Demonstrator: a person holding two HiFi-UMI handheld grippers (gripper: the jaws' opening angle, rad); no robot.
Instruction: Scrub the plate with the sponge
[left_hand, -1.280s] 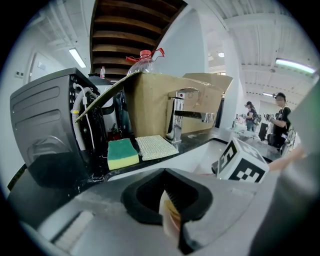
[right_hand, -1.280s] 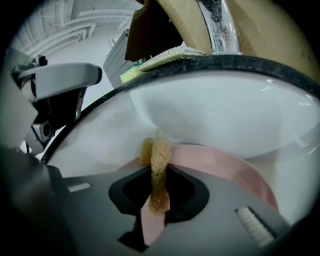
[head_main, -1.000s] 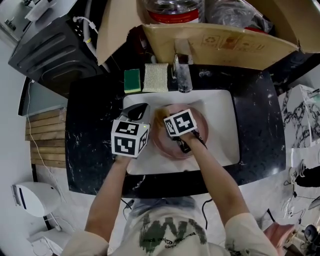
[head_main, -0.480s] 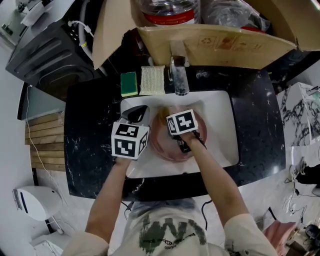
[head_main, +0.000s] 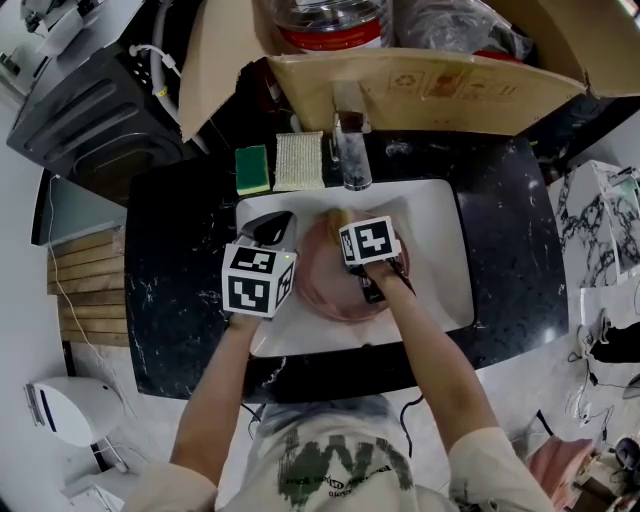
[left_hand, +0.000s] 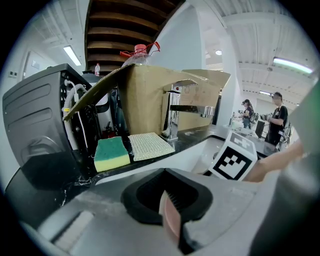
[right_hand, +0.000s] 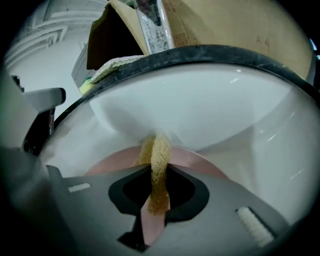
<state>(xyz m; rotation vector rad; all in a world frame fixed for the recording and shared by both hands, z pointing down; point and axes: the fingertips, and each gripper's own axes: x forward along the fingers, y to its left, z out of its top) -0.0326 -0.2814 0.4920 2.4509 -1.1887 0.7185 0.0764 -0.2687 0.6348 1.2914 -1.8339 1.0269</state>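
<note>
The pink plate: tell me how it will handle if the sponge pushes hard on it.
Probably stiff: the plate looks flat and unbent though the left gripper clamps only its rim. Likely slippery, lying in a glossy sink. Its thin, hard-looking rim may chip.

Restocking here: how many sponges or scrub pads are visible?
3: a green-yellow sponge on the counter, a pale mesh pad beside it, a tan sponge held by the right gripper. Others may be hidden.

faucet (head_main: 347, 150), box (head_main: 430, 78) at sink (head_main: 440, 250) rear, plate (head_main: 328, 290) mid-basin, rt side free
</note>
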